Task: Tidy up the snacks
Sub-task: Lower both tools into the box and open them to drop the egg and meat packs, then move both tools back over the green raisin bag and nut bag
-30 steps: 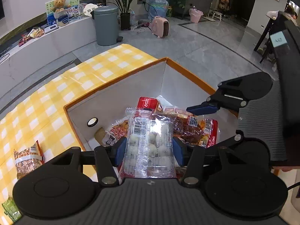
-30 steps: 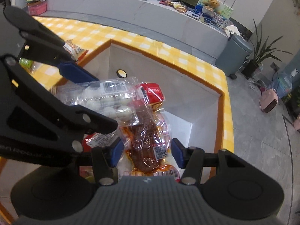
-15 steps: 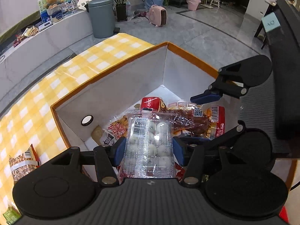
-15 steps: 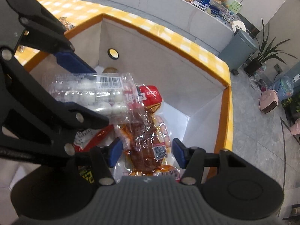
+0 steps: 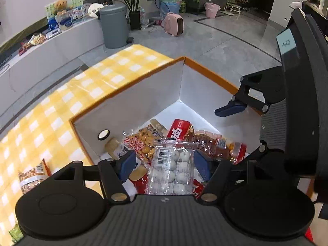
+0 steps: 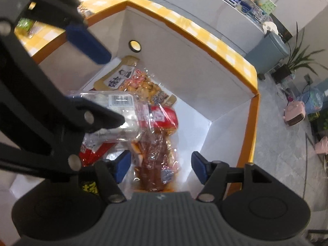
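We hold the left tongs (image 5: 165, 165) and the right tongs (image 6: 162, 169) tilted steeply downward and close beside each other, both with jaws opening, the blue pads (image 5: 128, 165) of each pair standing clear on either side without pressing on anything.
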`<state>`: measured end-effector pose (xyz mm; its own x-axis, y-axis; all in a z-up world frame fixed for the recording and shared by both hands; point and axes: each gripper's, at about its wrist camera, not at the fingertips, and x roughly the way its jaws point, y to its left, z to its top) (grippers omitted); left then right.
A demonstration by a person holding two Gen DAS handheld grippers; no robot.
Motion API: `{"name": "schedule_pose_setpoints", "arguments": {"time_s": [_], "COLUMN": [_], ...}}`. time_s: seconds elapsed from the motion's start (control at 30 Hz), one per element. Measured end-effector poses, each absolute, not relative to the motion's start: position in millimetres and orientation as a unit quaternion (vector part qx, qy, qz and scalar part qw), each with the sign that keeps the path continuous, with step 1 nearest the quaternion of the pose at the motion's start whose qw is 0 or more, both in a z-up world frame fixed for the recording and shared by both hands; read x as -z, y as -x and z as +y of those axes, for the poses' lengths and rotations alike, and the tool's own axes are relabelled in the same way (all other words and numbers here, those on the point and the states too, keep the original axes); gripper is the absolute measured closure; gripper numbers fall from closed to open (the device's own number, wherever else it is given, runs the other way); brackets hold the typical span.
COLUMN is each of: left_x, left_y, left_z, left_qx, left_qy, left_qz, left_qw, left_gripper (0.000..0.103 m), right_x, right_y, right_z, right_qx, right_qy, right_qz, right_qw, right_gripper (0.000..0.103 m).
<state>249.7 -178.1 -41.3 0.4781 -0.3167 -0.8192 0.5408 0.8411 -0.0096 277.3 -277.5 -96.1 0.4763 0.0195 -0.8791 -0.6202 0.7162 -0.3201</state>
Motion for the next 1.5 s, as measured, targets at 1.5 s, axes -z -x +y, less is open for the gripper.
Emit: {"name": "schedule_pose_setpoints", "arguments": {"time_s": [1.5], "left_x": [29], "left_y": [-112], "left_z": [78], "left_qx": [0.005], "left_qy": [0.016], "left_qz": [0.375], "left_qw": [0.927], "left_gripper": [0.027], "right_x": [43], "right_y": [-150], "right_z": [-104], "right_qx": [-0.179], "right_qy": [0.084], "right_qz": [0.298], "right_qw": [0.934], "right_gripper": [0.015]}}
